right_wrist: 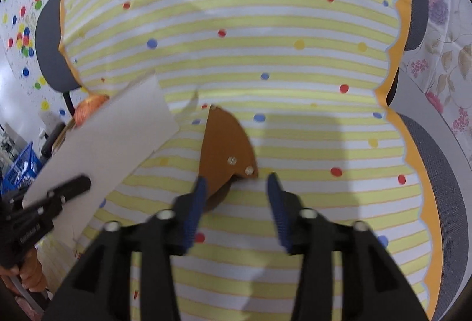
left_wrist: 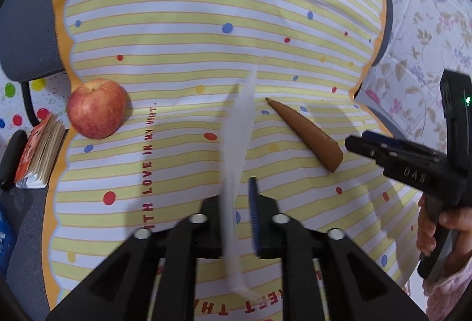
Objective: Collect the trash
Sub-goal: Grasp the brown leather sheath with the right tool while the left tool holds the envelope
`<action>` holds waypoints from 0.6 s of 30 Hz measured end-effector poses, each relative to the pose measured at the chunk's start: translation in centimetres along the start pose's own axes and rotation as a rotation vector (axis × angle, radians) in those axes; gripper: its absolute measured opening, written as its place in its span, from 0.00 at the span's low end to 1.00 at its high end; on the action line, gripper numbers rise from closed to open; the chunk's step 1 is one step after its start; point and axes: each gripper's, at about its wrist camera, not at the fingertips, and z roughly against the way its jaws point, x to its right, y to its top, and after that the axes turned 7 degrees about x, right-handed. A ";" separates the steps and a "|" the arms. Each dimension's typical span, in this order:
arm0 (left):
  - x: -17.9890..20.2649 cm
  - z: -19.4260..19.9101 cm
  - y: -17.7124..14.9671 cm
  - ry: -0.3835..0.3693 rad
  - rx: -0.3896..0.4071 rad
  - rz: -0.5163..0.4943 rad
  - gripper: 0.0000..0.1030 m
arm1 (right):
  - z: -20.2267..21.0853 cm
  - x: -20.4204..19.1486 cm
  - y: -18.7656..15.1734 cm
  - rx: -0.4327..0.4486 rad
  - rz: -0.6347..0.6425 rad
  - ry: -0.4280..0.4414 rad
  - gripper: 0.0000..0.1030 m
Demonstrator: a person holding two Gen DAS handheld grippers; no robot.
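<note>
A white sheet of paper (left_wrist: 236, 150), blurred and seen edge-on, stands between the jaws of my left gripper (left_wrist: 239, 198). Cloth shows between the paper and the blue right pad (left_wrist: 253, 203); the left pad is hidden behind the sheet. In the right wrist view the same paper (right_wrist: 118, 138) is a broad sheet with the left gripper (right_wrist: 79, 184) at its lower edge. A curved brown cardboard piece (right_wrist: 224, 147) with two metal studs lies on the striped cloth (right_wrist: 265, 26). My right gripper (right_wrist: 237, 188) is open just short of it, its left fingertip over the near edge.
A red apple (left_wrist: 96, 108) sits at the cloth's left edge, with a small booklet (left_wrist: 38, 153) beyond it. The cloth (left_wrist: 177, 26) covers grey chair seats (right_wrist: 448, 188). A blue crate (right_wrist: 20, 167) is far left. A person's hand (left_wrist: 442, 226) holds the right gripper (left_wrist: 354, 141).
</note>
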 end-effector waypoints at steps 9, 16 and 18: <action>0.7 -1.4 1.9 -0.034 0.023 -0.022 0.15 | -1.3 0.5 0.9 0.013 -0.016 0.027 0.55; -0.2 -1.0 1.8 0.010 0.052 -0.001 0.01 | -4.1 -0.6 1.4 -0.016 0.030 0.067 0.72; -0.5 -0.7 1.7 0.019 0.056 0.012 0.01 | -5.5 -0.8 1.4 -0.041 0.041 0.063 0.73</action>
